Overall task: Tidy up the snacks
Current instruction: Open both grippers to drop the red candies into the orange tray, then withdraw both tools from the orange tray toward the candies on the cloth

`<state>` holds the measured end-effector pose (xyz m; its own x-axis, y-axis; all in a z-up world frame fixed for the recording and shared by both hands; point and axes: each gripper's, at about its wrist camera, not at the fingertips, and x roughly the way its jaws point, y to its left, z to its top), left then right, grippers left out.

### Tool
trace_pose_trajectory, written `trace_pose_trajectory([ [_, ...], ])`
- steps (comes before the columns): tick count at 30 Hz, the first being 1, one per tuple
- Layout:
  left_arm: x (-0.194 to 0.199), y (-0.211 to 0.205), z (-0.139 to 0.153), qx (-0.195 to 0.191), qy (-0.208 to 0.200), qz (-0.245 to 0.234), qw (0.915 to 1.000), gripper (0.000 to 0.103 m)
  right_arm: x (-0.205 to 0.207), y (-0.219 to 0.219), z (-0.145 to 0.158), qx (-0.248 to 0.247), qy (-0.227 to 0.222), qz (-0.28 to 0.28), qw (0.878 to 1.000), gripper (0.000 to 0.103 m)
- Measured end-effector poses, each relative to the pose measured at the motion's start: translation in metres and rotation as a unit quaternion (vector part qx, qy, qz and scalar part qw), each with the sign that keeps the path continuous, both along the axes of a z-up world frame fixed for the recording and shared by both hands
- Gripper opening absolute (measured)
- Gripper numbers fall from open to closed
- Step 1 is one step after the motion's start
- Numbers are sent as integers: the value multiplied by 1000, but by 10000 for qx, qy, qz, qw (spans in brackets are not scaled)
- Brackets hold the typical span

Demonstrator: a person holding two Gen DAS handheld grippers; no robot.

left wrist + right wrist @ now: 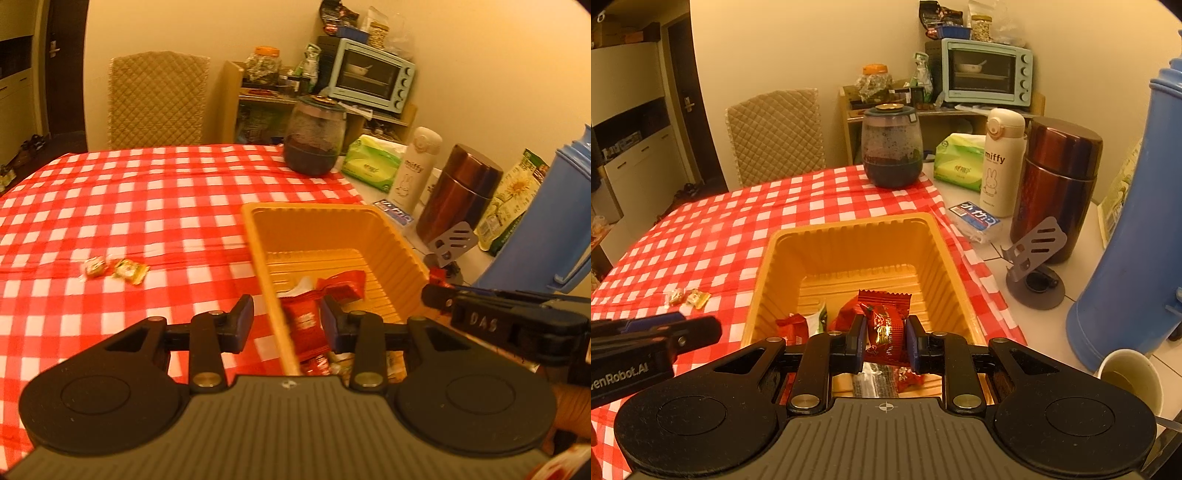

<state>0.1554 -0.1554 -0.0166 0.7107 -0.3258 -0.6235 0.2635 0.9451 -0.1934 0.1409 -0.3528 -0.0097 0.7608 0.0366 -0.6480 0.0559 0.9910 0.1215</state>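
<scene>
An orange plastic tray (310,208) (849,225) stands on the red-checked tablecloth and holds several red snack packets (343,286) (792,326). My left gripper (288,325) hovers over the tray's left wall; its jaws stand apart, a red packet lying loose below them. My right gripper (886,341) hangs over the tray's near end, shut on a red wrapped snack (884,325). Two small yellow-green candies (110,267) (687,297) lie on the cloth left of the tray. The right gripper's tip (443,295) shows at the tray's right edge in the left wrist view.
Behind the tray stands a dark jar (892,147). To its right are a tissue pack (958,162), a white bottle (1001,162), a brown thermos (1060,184), a grey stand (1034,251), a blue jug (1137,240) and a paper cup (1130,376). A quilted chair (157,99) is across the table.
</scene>
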Motion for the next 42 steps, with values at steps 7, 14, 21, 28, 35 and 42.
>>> trace_pose_trajectory([
  [7, -2, 16, -2, -17, 34, 164, 9999, 36, 4, 6, 0, 24, 6, 44, 10000, 23],
  [14, -5, 25, -3, 36, 33, 244, 9997, 44, 9, 7, -4, 137, -5, 59, 9999, 62],
  [21, -15, 39, -2, 157, 16, 338, 9993, 52, 2, 10, 2, 197, -42, 47, 9998, 69],
  [28, -31, 58, 5, 185, 6, 466, 9987, 58, -11, 17, 16, 226, -59, 0, 9997, 69],
  [35, -54, 80, 14, 308, -133, 606, 9976, 68, -30, 33, 31, 248, -123, 49, 9996, 69],
  [42, -76, 110, 19, 315, -134, 839, 9959, 78, -50, 55, 39, 232, -143, 205, 9994, 69],
])
